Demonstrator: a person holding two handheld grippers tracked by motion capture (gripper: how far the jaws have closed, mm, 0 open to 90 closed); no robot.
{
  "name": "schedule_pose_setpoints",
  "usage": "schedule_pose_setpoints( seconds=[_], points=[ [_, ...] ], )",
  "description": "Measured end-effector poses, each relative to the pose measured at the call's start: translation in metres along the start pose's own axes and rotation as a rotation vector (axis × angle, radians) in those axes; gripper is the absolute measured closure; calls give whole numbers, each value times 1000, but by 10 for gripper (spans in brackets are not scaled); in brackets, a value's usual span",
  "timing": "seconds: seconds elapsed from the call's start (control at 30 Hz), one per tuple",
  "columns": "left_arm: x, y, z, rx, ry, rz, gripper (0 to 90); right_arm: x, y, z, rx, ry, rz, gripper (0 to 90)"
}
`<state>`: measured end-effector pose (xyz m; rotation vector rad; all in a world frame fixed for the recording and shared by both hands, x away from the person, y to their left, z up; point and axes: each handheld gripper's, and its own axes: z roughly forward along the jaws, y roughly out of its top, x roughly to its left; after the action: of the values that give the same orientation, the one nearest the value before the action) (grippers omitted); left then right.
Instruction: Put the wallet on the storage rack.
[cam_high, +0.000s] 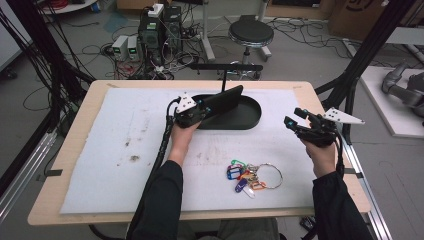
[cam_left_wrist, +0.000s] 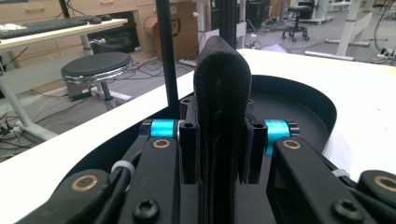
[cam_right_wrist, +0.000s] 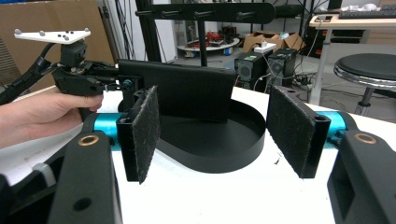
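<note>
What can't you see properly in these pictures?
- Left gripper view: its shut jaws hide the middle of the black tray.
- High view: the labels on the key tags are too small to read.
- High view: the left gripper's long black pads cover part of the tray rim.
- Right gripper view: the tray's far wall sits behind the left gripper's pads.

Black tray (cam_high: 250, 117): near wall hidden behind left gripper (cam_high: 220, 102) in high view; right end cut by frame in left gripper view.
Key tags (cam_high: 242, 177): lettering too small to read.
Rack (cam_right_wrist: 205, 11): its post's foot hidden behind the left gripper's closed jaws.
</note>
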<state>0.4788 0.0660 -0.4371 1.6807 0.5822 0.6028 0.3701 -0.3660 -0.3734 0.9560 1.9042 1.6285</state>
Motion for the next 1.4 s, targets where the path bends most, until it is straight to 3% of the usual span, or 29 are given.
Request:
schedule_pose_setpoints(
  seconds=[0.3, 0.47, 0.6, 0.73, 0.87, 0.97, 1.1, 1.27, 1.4],
  points=[
    [3, -3, -1, 9, -4, -26, 727, -1, 0, 0, 0, -4, -2, 362],
    [3, -5, 0, 76, 6, -8, 706, -1, 0, 0, 0, -4, -4, 361],
    [4, -8, 0, 99, 10, -23, 697, -2, -1, -1, 1, -6, 0, 362],
    [2, -6, 1, 104, 22, -14, 672, -2, -1, -1, 1, -9, 3, 362],
    [2, -5, -1, 90, 27, -44, 592, -3, -1, -1, 1, -9, 2, 361],
    [1, -3, -1, 120, 55, -19, 528, -3, -1, -1, 3, -8, 2, 362],
    [1, -2, -3, 143, 78, -22, 452, -2, -1, -1, 2, -9, 0, 362],
    [1, 2, -6, 188, 135, 21, 389, -3, -1, -1, 2, -9, 2, 361],
    [3, 6, -11, 214, 179, 18, 348, -3, -1, -1, 4, -10, 6, 362]
  ],
)
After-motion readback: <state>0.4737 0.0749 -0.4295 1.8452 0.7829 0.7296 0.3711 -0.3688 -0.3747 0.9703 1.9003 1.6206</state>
